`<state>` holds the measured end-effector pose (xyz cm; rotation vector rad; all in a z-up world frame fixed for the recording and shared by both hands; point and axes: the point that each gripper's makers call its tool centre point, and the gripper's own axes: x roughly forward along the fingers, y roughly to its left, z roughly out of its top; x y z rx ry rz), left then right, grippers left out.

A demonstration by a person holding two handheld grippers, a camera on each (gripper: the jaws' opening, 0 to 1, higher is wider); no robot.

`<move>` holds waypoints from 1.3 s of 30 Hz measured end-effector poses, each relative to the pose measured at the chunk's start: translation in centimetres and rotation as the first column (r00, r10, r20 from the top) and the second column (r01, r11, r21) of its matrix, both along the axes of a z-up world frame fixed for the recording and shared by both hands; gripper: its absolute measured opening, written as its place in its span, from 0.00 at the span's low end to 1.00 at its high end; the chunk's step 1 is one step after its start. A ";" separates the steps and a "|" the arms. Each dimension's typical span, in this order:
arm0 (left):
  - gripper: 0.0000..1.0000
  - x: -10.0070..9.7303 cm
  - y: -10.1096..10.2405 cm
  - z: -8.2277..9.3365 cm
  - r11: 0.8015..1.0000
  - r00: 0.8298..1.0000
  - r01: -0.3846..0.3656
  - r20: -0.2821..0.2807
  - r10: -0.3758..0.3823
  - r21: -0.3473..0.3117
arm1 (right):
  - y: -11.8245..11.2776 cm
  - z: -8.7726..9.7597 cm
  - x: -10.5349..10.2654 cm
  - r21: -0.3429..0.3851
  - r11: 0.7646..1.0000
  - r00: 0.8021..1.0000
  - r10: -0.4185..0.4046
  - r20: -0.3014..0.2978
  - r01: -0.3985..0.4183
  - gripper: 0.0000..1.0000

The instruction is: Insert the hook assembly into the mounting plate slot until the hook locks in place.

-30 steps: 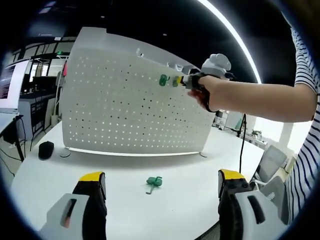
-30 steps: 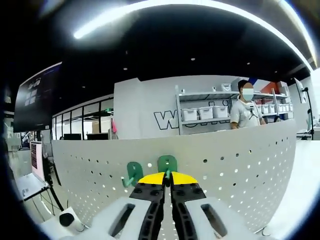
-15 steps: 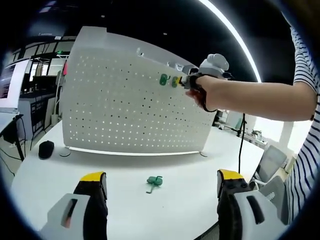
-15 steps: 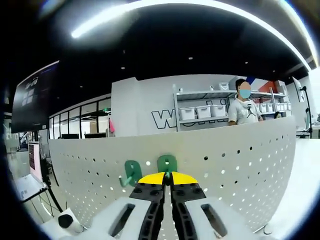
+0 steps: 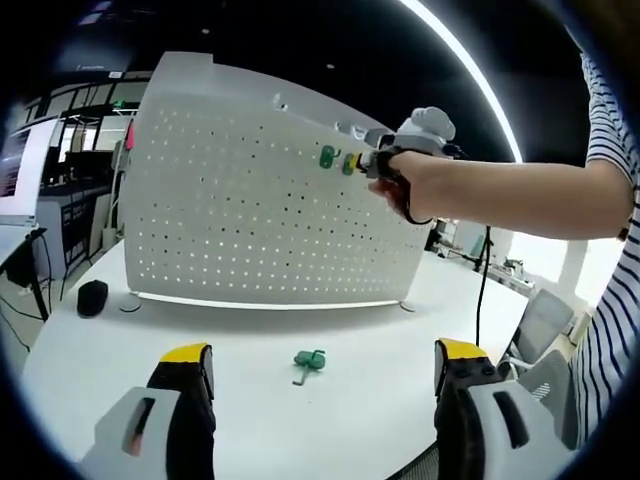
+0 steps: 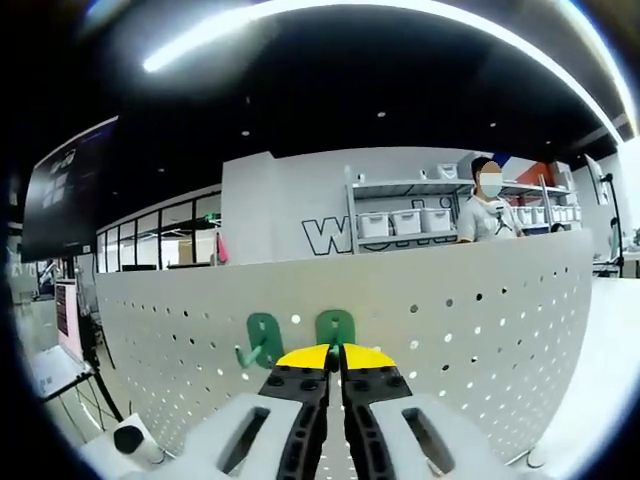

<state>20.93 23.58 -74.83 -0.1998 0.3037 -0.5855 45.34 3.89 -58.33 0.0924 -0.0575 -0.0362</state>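
So the right gripper (image 6: 335,358) is up at the top row of the white pegboard (image 5: 250,200), jaws pinched together on a green hook (image 6: 334,325) whose flat back plate sits right against the board face. In the left gripper view you can see the same thing from further off: the person's hand (image 5: 405,180) holding the tool high on the panel near its right end, with two green pieces side by side there. The second hook (image 6: 262,335) sits just left of the held one and looks already hung, its prong sticking out toward the near side.

Handling-wise, my guess is these are light, stiff moulded plastic, so nothing fragile, but smooth enough to twist in the jaws if squeezed off-centre. Gripping low on the back plate or at the base of the prong seems right, since that leaves the top tabs free to find the holes (can't actually see the tabs from here, they're behind the plate).

The left gripper (image 5: 320,385) hangs over the white table (image 5: 400,340) with its jaws wide apart and nothing between them. A spare hook (image 5: 309,365) lies flat on the table, near and well apart from the board.
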 end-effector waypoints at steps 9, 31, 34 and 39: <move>0.93 0.0 0.1 -0.1 1.000 1.000 -0.002 -0.002 0.002 0.008 | -0.2 -0.5 0.4 -0.036 0.999 0.998 -0.006 -0.055 0.004 0.13; 0.91 0.0 0.1 -0.5 1.000 1.000 -0.004 -0.016 0.004 0.030 | 0.7 1.6 -1.4 -0.039 0.996 0.996 0.078 -0.033 -0.079 0.24; 0.91 0.0 0.2 -0.6 0.999 1.000 -0.005 -0.020 0.006 0.035 | 0.7 0.6 -1.7 -0.029 0.995 0.993 0.091 -0.069 -0.093 0.26; 0.91 0.0 0.3 -0.7 0.999 1.000 -0.007 -0.024 0.008 0.038 | 0.8 -0.2 -2.5 -0.048 0.991 0.989 0.120 -0.090 -0.124 0.28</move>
